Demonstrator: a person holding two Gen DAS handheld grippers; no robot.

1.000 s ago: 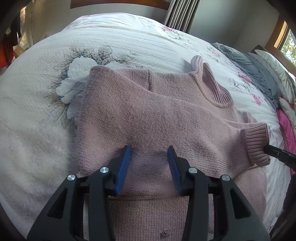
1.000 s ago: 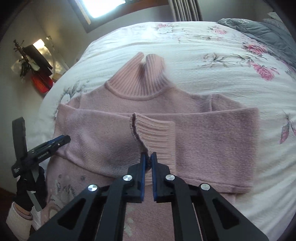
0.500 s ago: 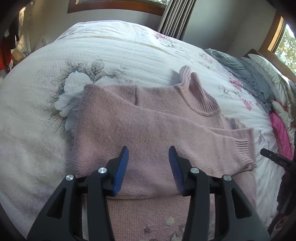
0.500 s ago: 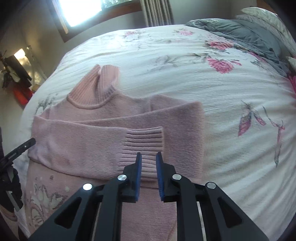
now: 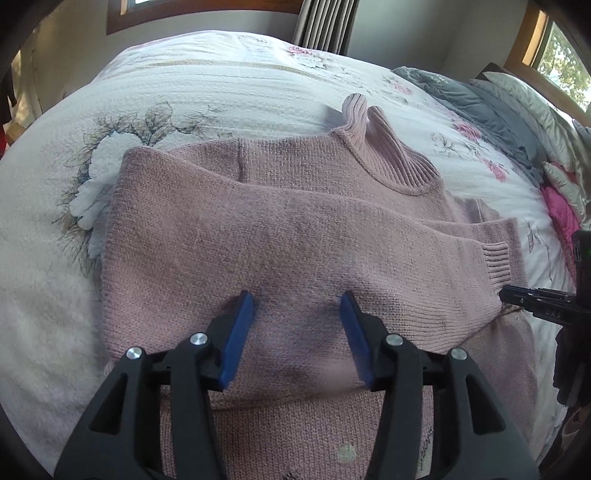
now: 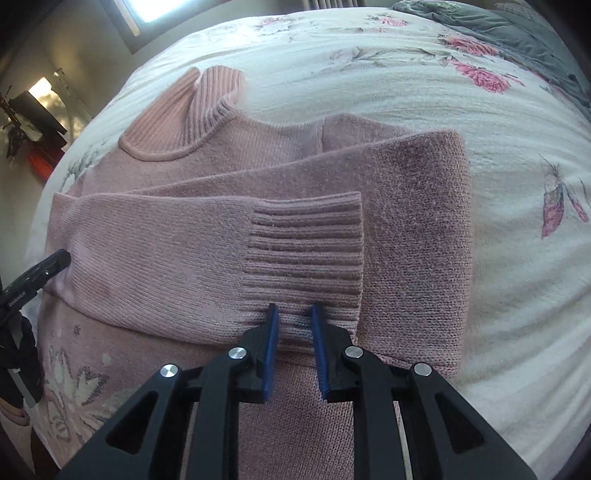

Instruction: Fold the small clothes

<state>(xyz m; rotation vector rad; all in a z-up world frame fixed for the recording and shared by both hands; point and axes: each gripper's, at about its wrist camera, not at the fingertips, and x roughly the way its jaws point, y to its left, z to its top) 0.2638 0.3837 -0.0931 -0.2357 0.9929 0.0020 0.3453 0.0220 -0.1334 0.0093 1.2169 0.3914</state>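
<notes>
A pink knit sweater (image 5: 295, 236) lies flat on the bed with its ribbed collar (image 5: 384, 147) pointing away from me. Both sleeves are folded across the chest. The upper sleeve ends in a ribbed cuff (image 6: 306, 251), with the other folded sleeve (image 6: 417, 221) beneath it. My left gripper (image 5: 297, 306) stands open over the folded sleeve, nothing between its blue pads. My right gripper (image 6: 293, 310) is open at the cuff's near edge, with the jaws a small gap apart and not holding the knit. The right gripper's tip (image 5: 535, 299) shows at the edge of the left wrist view.
A white floral bedspread (image 5: 184, 96) lies under the sweater. Grey bedding (image 5: 476, 107) and pink fabric (image 5: 561, 214) pile up at the bed's right side. Curtains (image 5: 328, 22) and windows stand behind. A dark lamp and red items (image 6: 33, 122) sit left of the bed.
My right gripper was shut on the cuff, carried it to the right, laid it flat and opened. My left gripper stayed open and shifted slightly over the sleeve.
</notes>
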